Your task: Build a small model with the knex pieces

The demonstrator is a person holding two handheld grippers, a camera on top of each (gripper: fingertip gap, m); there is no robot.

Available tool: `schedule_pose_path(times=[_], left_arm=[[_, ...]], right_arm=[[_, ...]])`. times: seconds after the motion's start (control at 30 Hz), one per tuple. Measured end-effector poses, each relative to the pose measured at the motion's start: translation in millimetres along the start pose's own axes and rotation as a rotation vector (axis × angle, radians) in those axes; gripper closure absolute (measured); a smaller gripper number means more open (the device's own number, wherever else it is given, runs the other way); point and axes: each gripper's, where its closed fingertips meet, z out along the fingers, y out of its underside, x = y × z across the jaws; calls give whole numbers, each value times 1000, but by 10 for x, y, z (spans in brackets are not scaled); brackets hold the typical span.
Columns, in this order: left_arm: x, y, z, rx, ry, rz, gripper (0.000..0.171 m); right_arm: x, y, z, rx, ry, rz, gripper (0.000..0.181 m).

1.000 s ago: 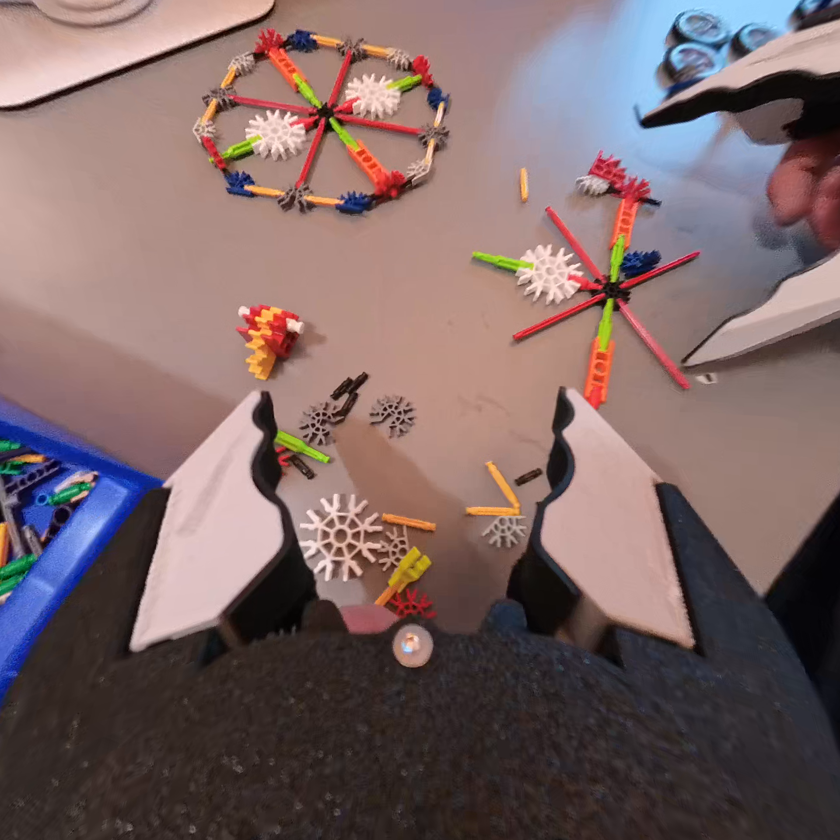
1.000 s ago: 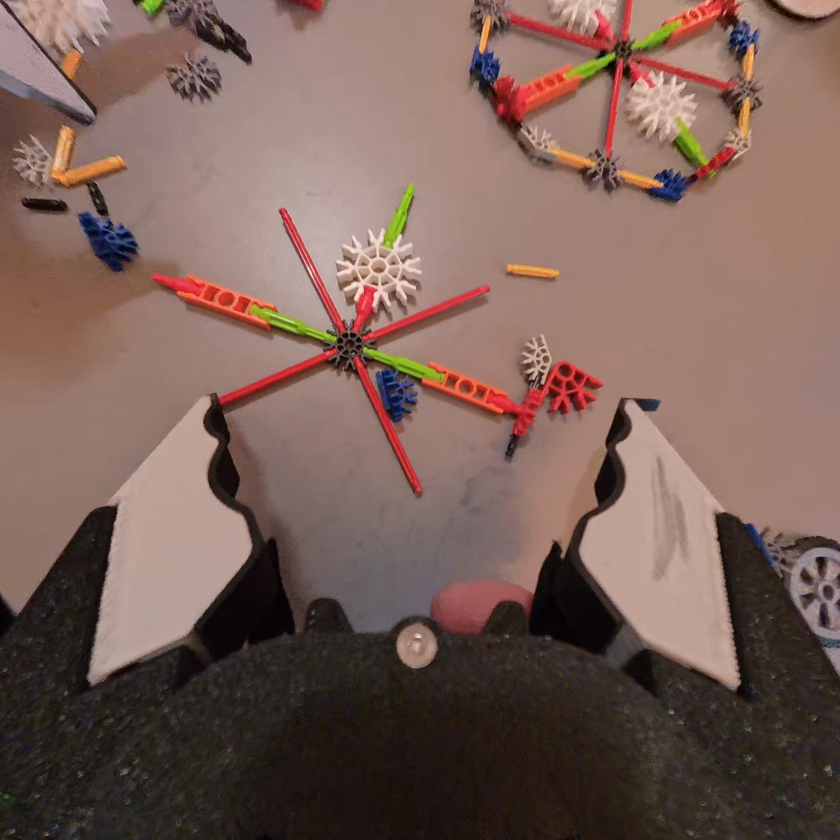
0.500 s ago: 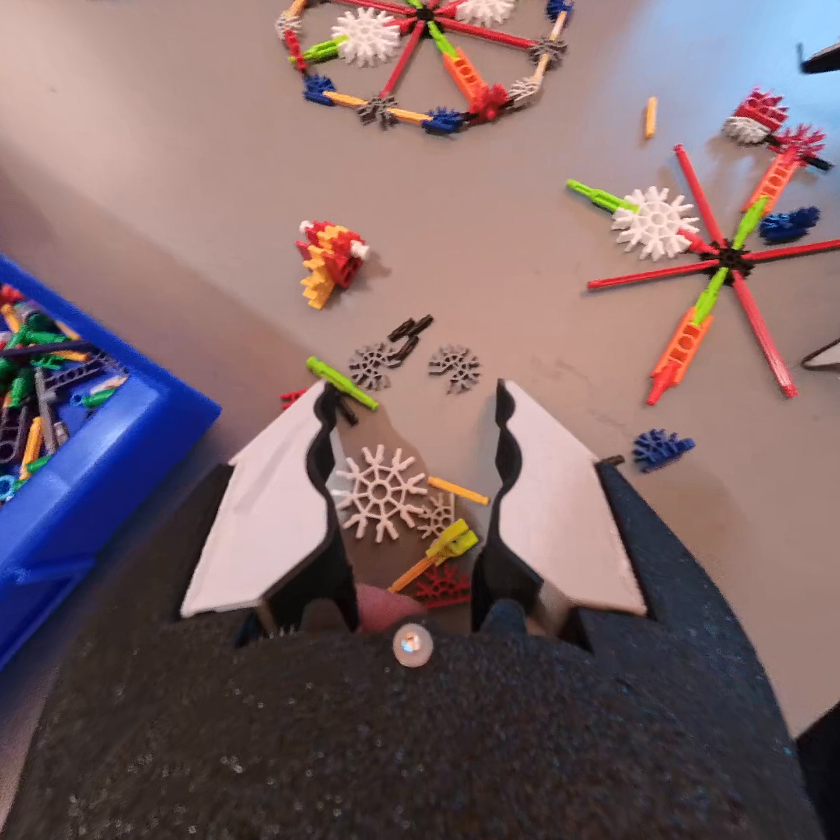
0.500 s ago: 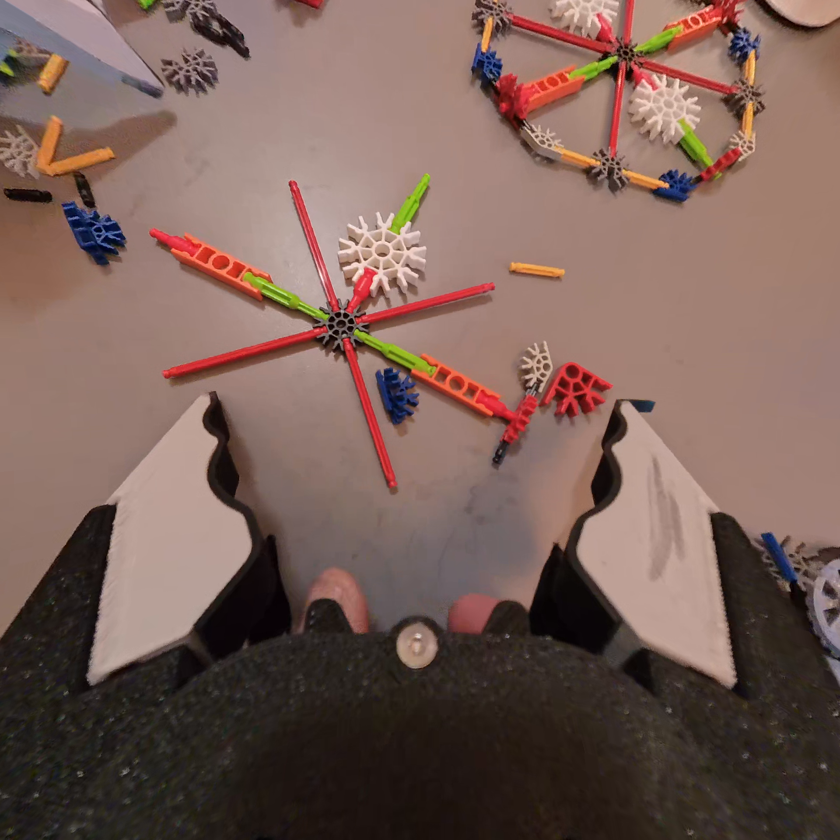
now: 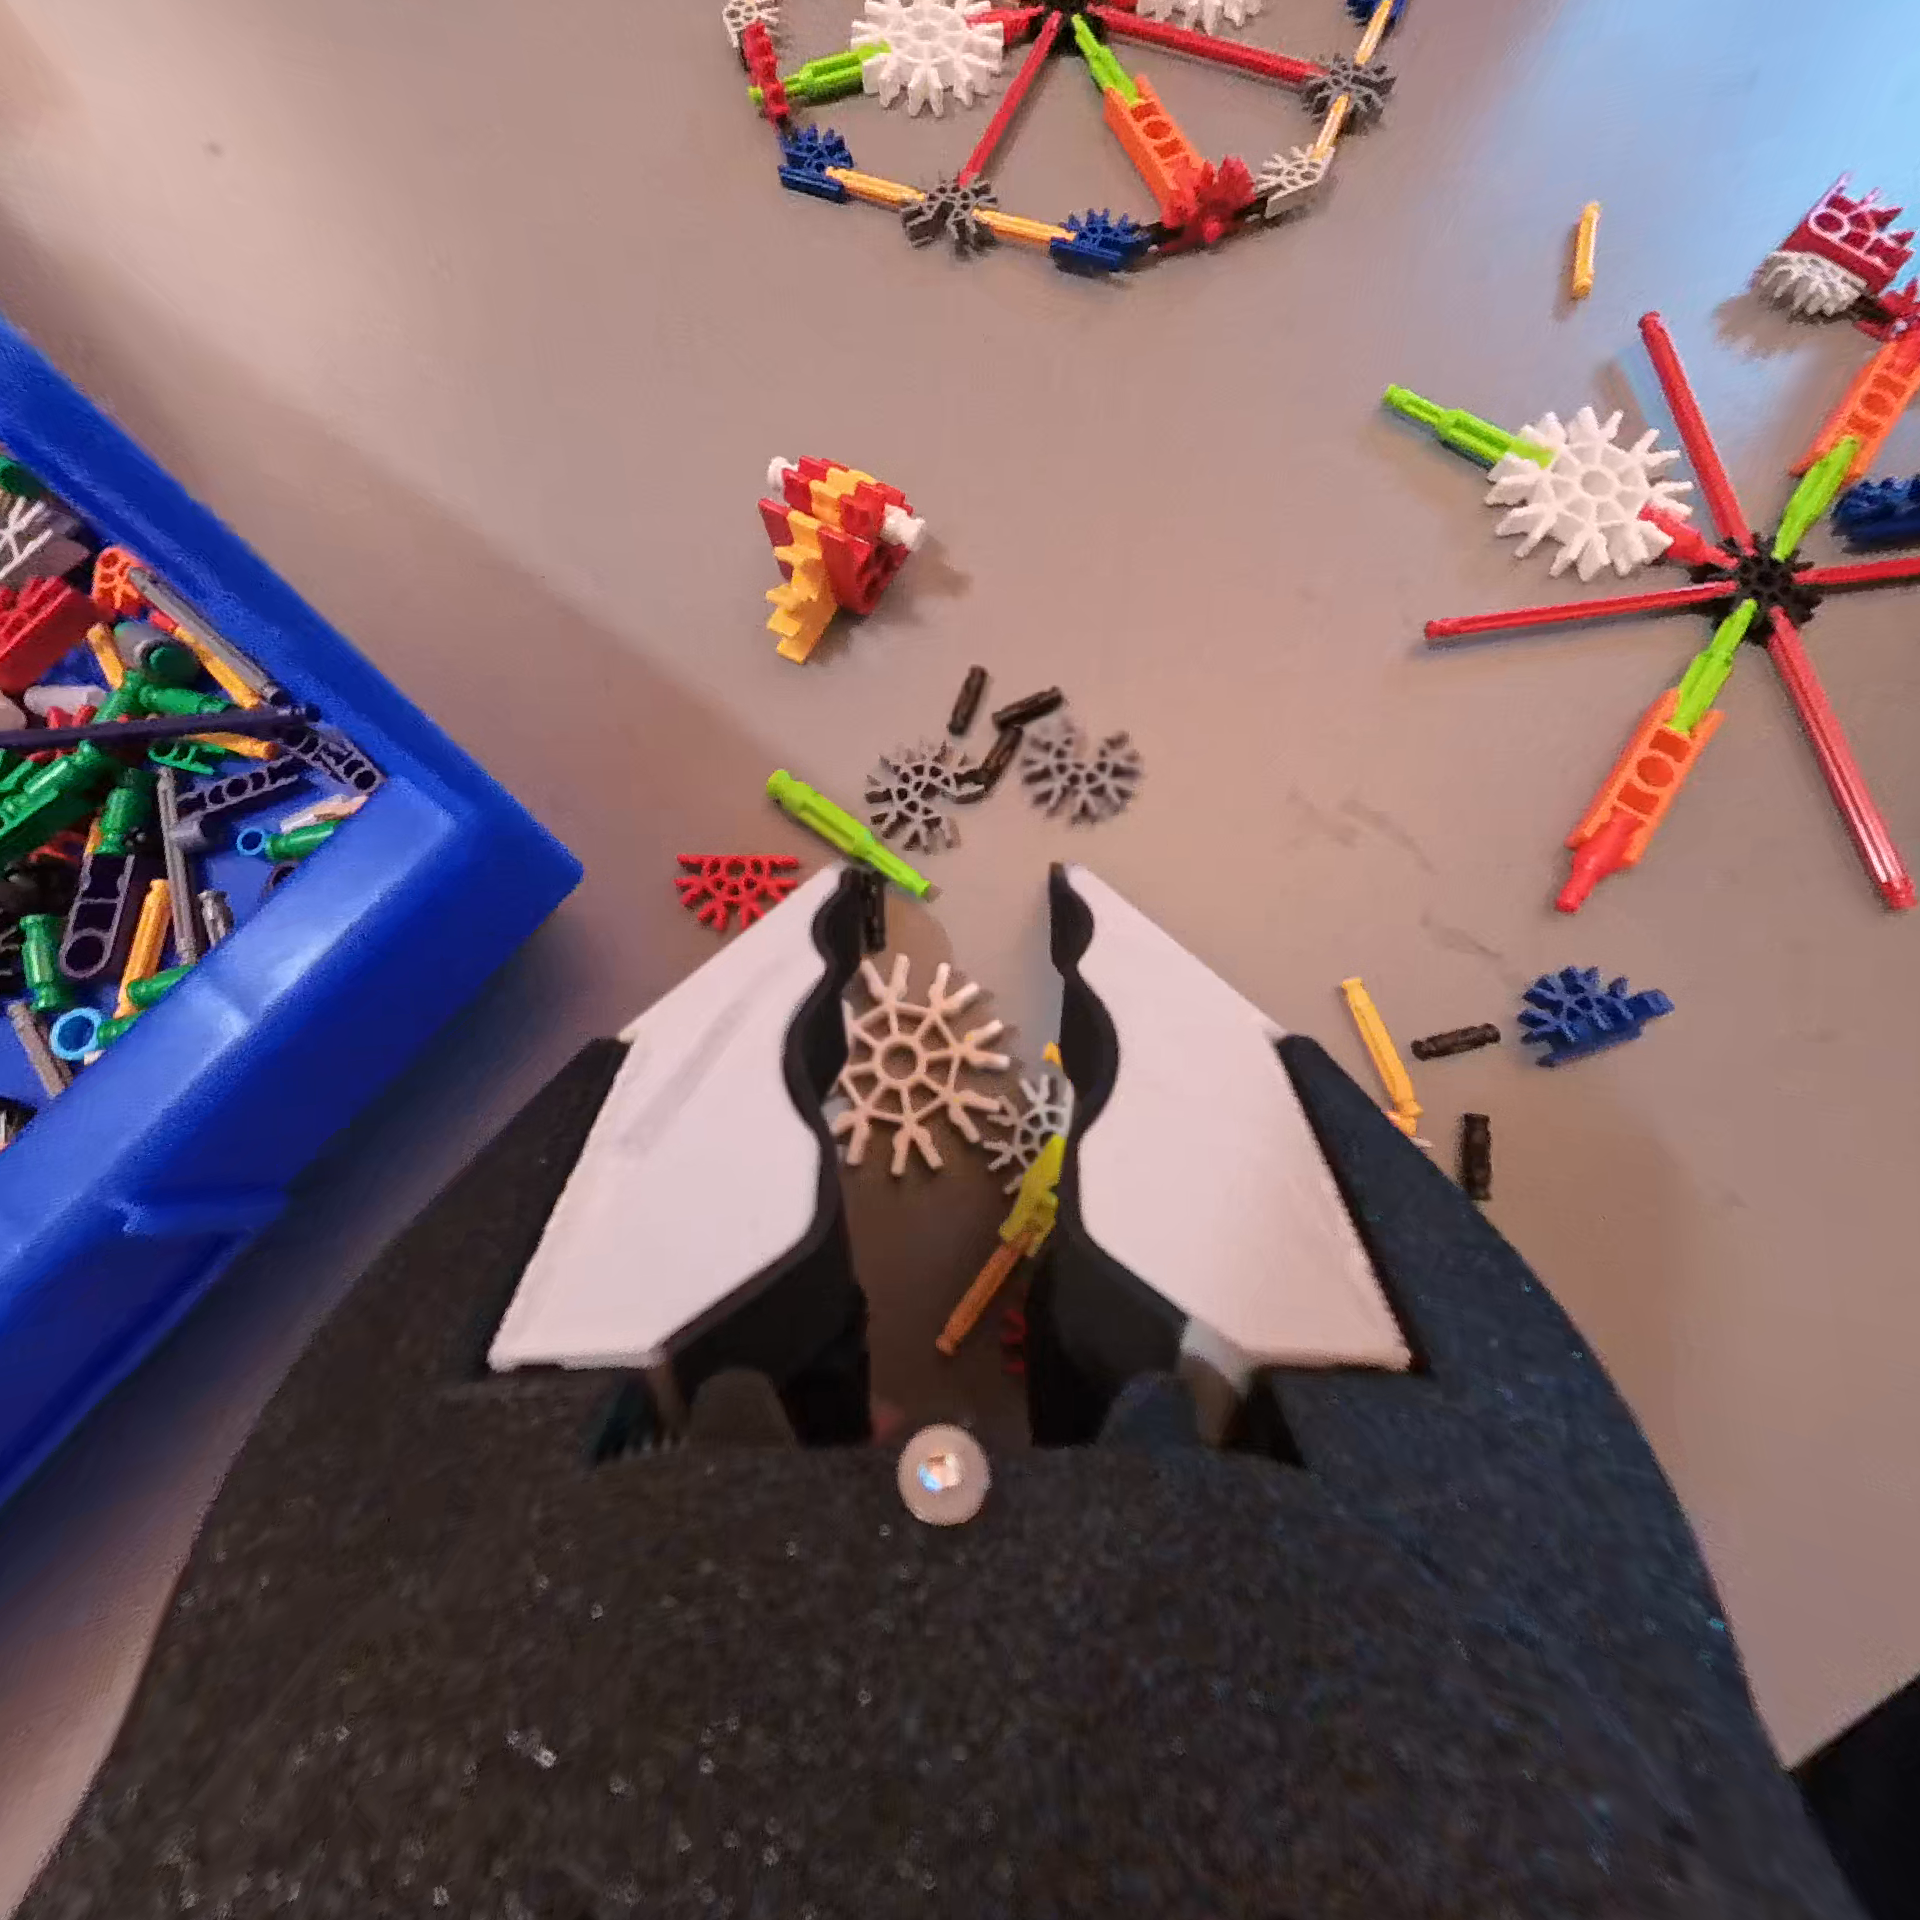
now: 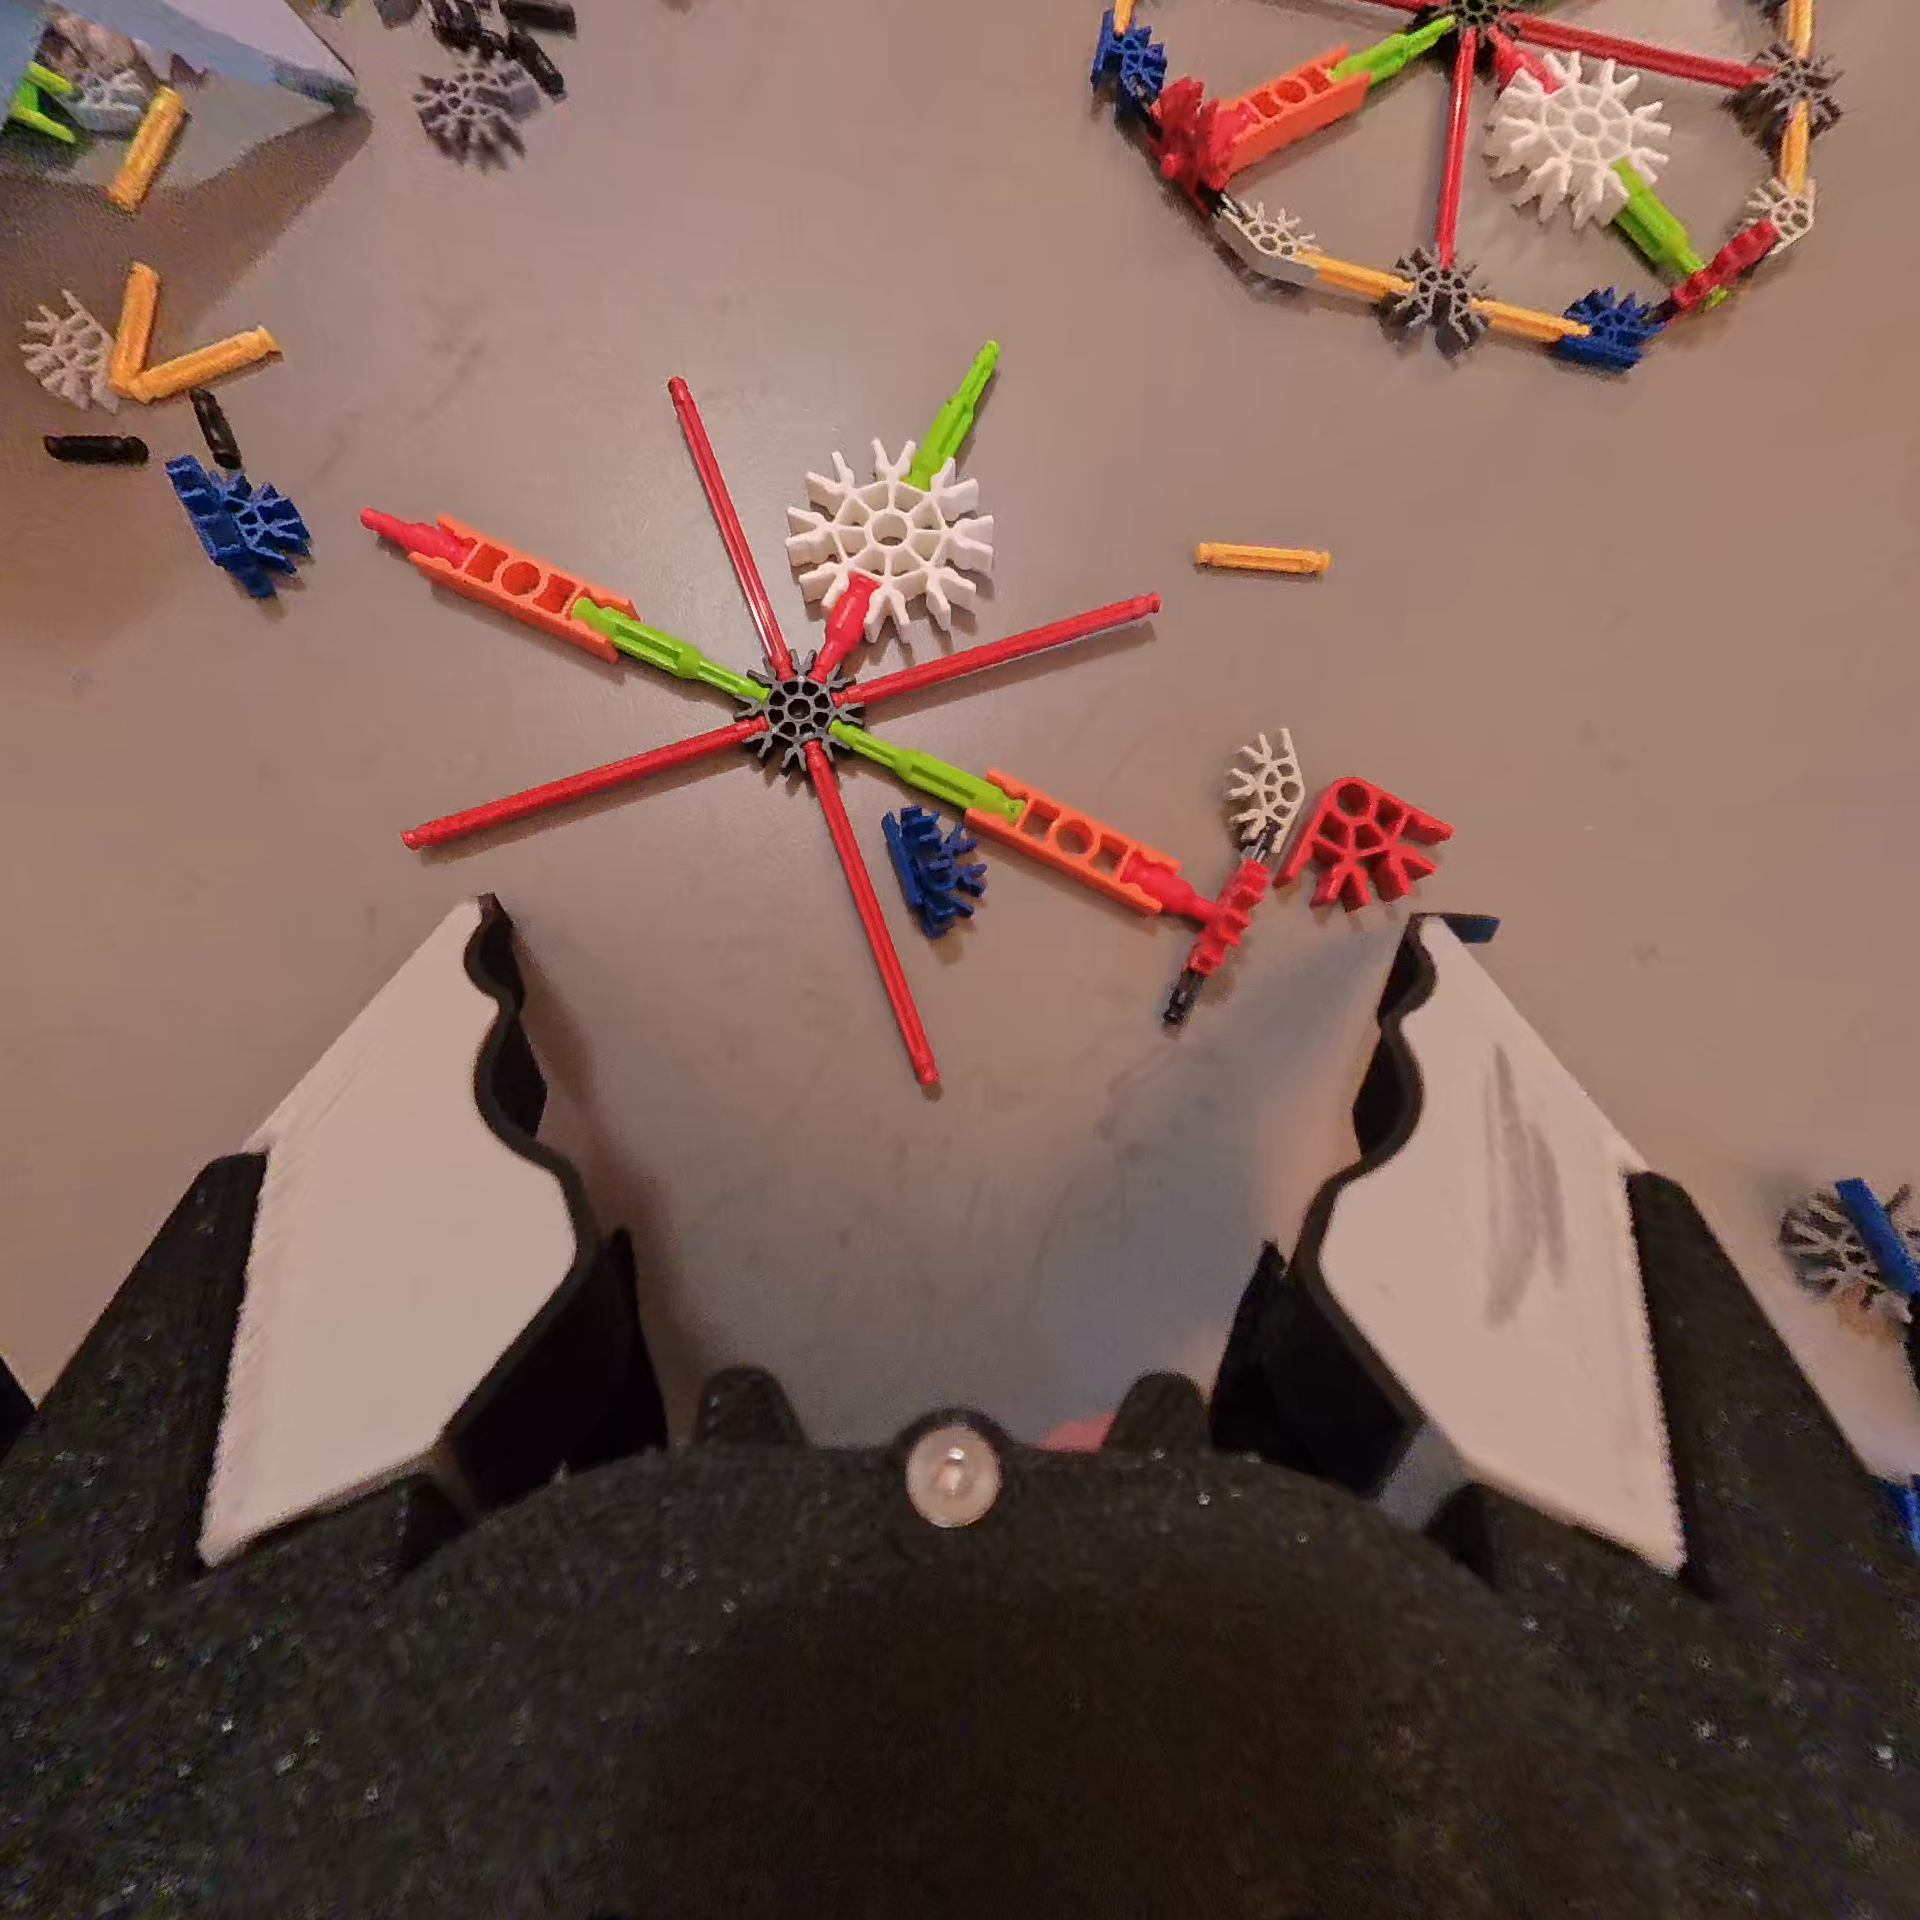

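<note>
Grey bench (image 5: 1195, 540) carries our scattered toy pieces. Our left claw (image 5: 951, 904) is narrowed around a white snowflake piece (image 5: 909, 1060), touching on the left only; we cannot tell if it pinches. A blue bin (image 5: 312, 966) sits left. Our right claw (image 6: 951, 935) hangs spread near the red spoked star (image 6: 800, 712).
</note>
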Motion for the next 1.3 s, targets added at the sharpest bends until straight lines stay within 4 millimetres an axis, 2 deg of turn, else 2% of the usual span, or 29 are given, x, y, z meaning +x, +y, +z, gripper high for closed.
schedule_pose_path(times=[0.03,0.17,0.33,0.43,0.57,0.7,0.9,1.0,1.1,1.17,1.2,1.3], left_arm=[[-8,-5,-1,5,5,-14,139],[26,-10,9,0,36,-1,133],[-29,-1,11,-1,-23,-2,129],[-77,-12,13,3,-13,-50,137],[-58,-30,31,-15,15,-57,133],[-111,-45,45,-29,7,-84,141],[-172,-89,115,-20,-45,-41,134],[-195,-104,130,-16,-55,-49,132],[-213,-100,118,-11,-51,-60,129],[-235,-95,103,0,-57,-62,137],[-192,-97,94,5,-35,-45,136],[35,-80,81,-8,88,15,96]], right_arm=[[-3,3,5,-3,-4,4,25],[-13,24,26,-21,-31,25,24],[6,6,23,-12,-13,18,24],[27,4,16,-10,-2,18,25],[61,7,41,-28,-9,38,25],[104,1,40,-25,20,59,25],[105,5,44,-28,17,62,25],[204,-7,29,-19,78,84,25],[198,43,31,-44,40,106,25],[209,43,31,-44,34,100,25],[213,41,34,-44,30,95,25],[214,44,31,-37,31,95,25]])
